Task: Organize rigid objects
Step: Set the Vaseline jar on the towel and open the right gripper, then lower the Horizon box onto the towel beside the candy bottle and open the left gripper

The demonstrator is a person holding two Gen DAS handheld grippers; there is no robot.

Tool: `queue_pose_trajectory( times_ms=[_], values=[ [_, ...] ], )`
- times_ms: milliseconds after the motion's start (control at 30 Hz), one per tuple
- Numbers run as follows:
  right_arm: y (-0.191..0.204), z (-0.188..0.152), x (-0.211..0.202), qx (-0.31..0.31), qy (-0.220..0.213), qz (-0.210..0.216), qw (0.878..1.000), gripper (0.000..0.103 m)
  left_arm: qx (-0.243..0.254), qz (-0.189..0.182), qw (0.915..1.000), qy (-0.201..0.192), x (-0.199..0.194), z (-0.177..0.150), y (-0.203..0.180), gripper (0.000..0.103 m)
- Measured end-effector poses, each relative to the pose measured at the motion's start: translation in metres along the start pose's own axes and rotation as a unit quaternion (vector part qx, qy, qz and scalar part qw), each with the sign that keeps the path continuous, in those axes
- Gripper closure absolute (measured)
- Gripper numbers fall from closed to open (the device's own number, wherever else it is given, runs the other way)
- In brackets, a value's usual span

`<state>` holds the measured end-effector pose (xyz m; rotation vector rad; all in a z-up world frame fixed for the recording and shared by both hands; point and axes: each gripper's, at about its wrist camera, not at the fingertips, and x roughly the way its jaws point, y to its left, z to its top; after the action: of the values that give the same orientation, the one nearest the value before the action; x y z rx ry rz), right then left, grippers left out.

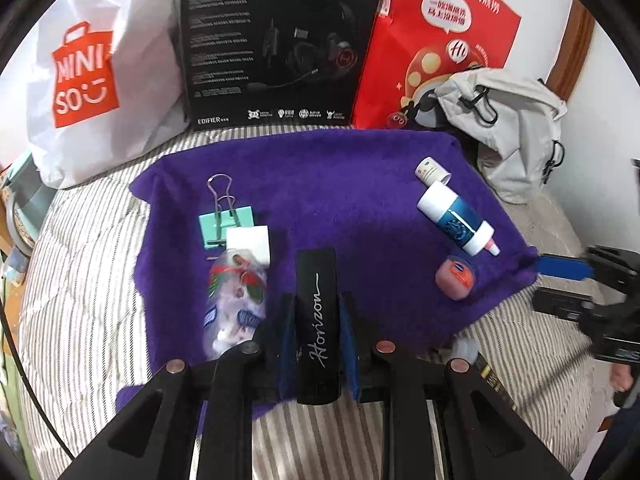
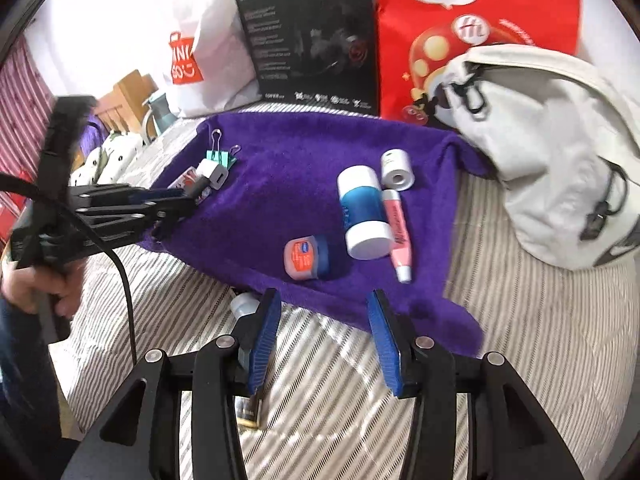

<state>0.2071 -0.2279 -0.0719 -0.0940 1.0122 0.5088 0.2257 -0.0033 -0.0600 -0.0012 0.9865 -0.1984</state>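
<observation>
My left gripper [image 1: 316, 300] is shut on a black stick-shaped case marked "Horizon" [image 1: 318, 344], held just over the near part of a purple towel [image 1: 340, 184]. To its left lie a patterned clear pouch [image 1: 236, 300], a white charger cube [image 1: 248, 242] and a teal binder clip [image 1: 226, 222]. On the towel's right side are a blue-and-white bottle [image 2: 362, 212], a pink tube [image 2: 398, 232], a small white roll [image 2: 396, 170] and an orange-lidded jar [image 2: 306, 258]. My right gripper [image 2: 324, 308] stands open at the towel's near edge, just short of the jar, with nothing between its fingers.
The towel lies on a striped bedcover [image 2: 520, 320]. Behind it lean a white shopping bag [image 1: 92, 80], a black headset box [image 1: 280, 40] and a red bag [image 1: 440, 40]. A pale backpack [image 2: 552, 152] crowds the right side. A small bottle [image 2: 244, 304] pokes out under the towel.
</observation>
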Motion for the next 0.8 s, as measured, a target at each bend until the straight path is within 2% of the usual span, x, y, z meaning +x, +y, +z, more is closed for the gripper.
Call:
queue_pose_trajectory(
  times_ms=[233, 533, 800],
  values=[
    [-0.014, -0.009, -0.014, 0.016, -0.015, -0.010, 1.000, 0.052, 0.006, 0.013, 0.9996, 0.024, 0.025, 0.006, -0.004, 0.082],
    [-0.016, -0.026, -0.002, 0.022, 0.004, -0.002, 1.000, 0.052, 0.019, 0.034, 0.9984, 0.040, 0.043, 0.008, -0.008, 0.082],
    [-0.018, -0.033, 0.000, 0.028, 0.012, 0.000, 1.000, 0.052, 0.042, 0.060, 0.9967, 0.036, 0.042, 0.006, -0.017, 0.082]
  ],
)
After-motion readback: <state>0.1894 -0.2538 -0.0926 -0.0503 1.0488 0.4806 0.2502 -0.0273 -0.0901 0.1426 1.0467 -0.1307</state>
